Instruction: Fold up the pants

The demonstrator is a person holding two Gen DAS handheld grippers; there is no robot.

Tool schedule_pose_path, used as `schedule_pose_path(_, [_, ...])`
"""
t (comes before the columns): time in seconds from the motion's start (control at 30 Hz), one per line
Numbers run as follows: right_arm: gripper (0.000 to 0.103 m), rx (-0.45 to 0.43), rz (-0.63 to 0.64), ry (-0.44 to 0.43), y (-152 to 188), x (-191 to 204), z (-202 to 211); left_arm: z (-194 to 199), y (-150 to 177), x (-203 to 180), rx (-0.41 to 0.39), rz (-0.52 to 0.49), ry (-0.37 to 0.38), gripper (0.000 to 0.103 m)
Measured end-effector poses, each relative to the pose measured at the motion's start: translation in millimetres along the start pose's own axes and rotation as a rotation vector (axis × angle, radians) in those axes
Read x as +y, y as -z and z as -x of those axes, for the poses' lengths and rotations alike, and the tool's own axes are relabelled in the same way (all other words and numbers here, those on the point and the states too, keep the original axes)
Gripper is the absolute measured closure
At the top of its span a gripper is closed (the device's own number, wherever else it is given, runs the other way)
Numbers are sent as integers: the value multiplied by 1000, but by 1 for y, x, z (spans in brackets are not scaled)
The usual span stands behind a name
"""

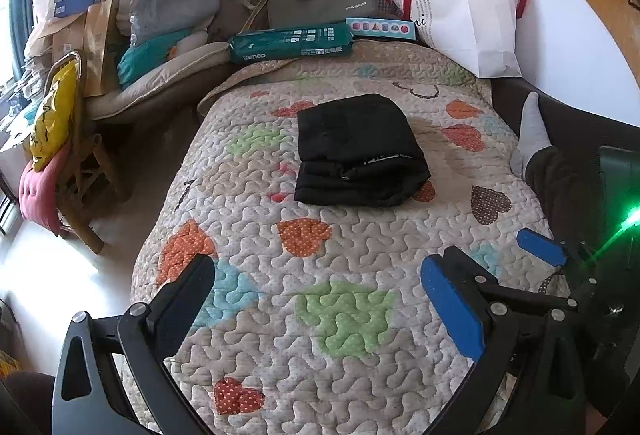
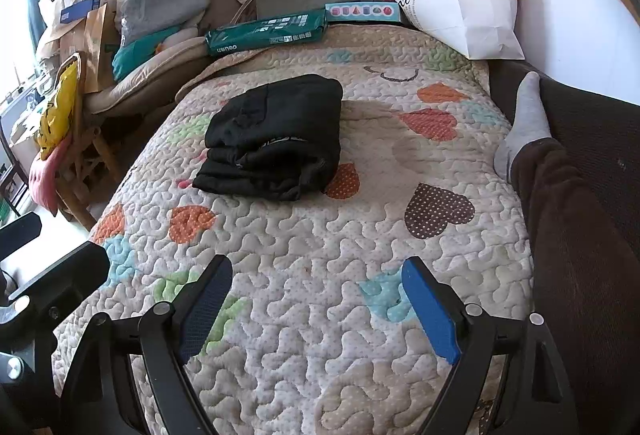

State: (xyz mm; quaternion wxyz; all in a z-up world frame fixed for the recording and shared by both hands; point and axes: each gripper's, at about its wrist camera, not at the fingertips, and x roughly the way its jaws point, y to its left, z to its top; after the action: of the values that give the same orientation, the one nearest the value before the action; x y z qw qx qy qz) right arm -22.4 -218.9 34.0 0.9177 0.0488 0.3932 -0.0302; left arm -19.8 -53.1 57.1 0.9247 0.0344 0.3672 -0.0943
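Two tools are hovering over the near part of a bed: the left tool (image 1: 318,299) and the right tool (image 2: 318,295), each with its jaws standing wide apart and gripping nothing. Black pants (image 1: 358,151) are lying folded into a compact stack in the middle of the heart-patterned quilt (image 1: 340,335), well apart from both tools, with bare quilt spreading on every side. Along the right edge, a leg in a gray sock (image 2: 526,119) is resting. At the far edge, a green package (image 1: 290,43), a gray laptop bag (image 1: 322,1) and a white paper bag (image 1: 468,15) are crowding together. Left of the bed, a wooden chair (image 1: 86,179) is standing on the floor.
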Motion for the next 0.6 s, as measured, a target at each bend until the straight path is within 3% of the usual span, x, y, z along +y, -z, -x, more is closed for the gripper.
schedule_pose_path(0.6, [12, 19, 24, -12, 1, 0, -5, -4, 3, 7, 22, 33, -11, 0])
